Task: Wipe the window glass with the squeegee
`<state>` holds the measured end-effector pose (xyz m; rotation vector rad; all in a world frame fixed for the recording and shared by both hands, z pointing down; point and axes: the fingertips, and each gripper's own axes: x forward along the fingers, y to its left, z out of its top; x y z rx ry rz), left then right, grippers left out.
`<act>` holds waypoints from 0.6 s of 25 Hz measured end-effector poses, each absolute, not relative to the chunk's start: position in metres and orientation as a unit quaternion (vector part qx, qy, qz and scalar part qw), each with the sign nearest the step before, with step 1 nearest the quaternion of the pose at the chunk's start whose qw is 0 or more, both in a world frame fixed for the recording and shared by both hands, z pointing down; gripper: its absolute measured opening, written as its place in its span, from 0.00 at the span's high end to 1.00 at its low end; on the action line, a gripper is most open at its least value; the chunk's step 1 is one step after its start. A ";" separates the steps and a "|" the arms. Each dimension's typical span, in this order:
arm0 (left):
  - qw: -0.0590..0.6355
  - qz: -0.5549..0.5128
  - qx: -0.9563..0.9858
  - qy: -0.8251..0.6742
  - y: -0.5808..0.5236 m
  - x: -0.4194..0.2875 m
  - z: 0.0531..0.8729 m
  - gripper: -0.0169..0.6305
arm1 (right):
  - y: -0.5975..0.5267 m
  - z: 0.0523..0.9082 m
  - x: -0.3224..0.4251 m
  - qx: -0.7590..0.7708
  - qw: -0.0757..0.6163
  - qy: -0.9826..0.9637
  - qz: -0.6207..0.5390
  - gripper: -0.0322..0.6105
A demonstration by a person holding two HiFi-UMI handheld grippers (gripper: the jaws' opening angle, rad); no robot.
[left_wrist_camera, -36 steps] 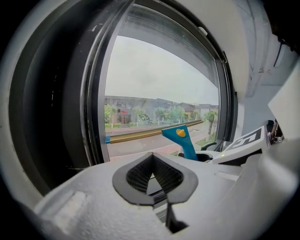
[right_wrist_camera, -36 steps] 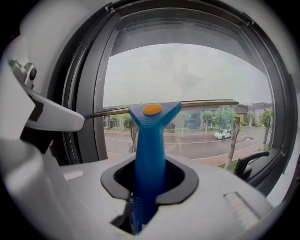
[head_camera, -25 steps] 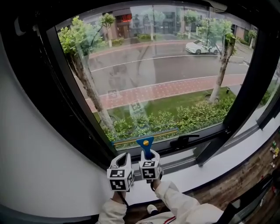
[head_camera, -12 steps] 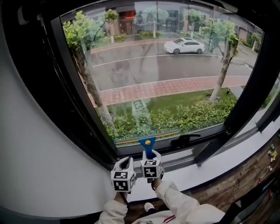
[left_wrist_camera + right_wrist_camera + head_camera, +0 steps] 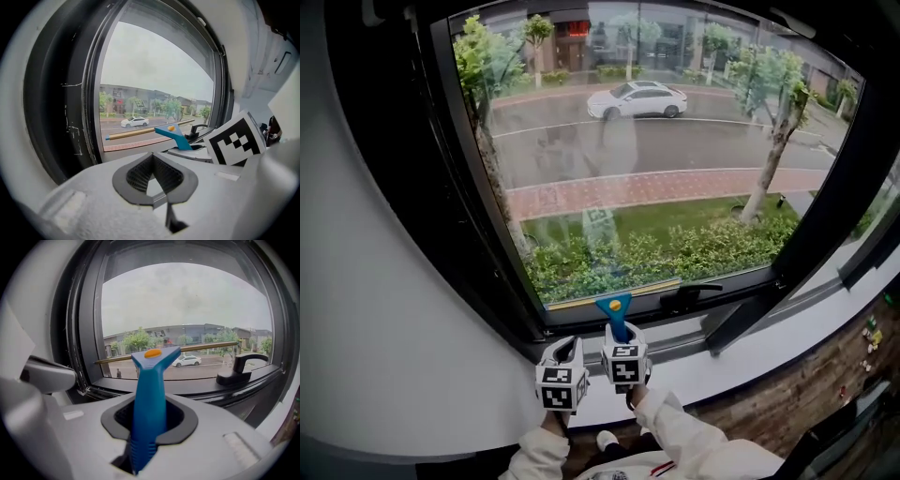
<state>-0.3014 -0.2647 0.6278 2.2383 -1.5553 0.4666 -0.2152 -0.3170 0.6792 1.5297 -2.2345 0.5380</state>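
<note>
Squeegee handle clamped between right gripper jaws; left gripper jaws pressed together, empty

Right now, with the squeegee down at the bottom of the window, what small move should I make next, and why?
Probably lift the right hand-held gripper to carry the squeegee up the glass for a fresh downward stroke. Its blade sits along the pane's bottom edge, so nothing is left below it to wipe.
</note>
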 end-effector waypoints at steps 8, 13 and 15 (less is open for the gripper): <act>0.190 0.148 0.799 -0.551 -0.220 -0.276 0.637 0.97 | -0.273 0.634 -0.170 0.545 0.165 -0.806 0.162 0.81; 0.182 0.110 0.798 -0.564 -0.169 -0.238 0.620 0.97 | -0.224 0.598 -0.107 0.550 0.140 -0.814 0.123 0.81; 0.170 0.102 0.796 -0.572 -0.146 -0.215 0.611 0.97 | -0.197 0.594 -0.079 0.545 0.132 -0.818 0.126 0.81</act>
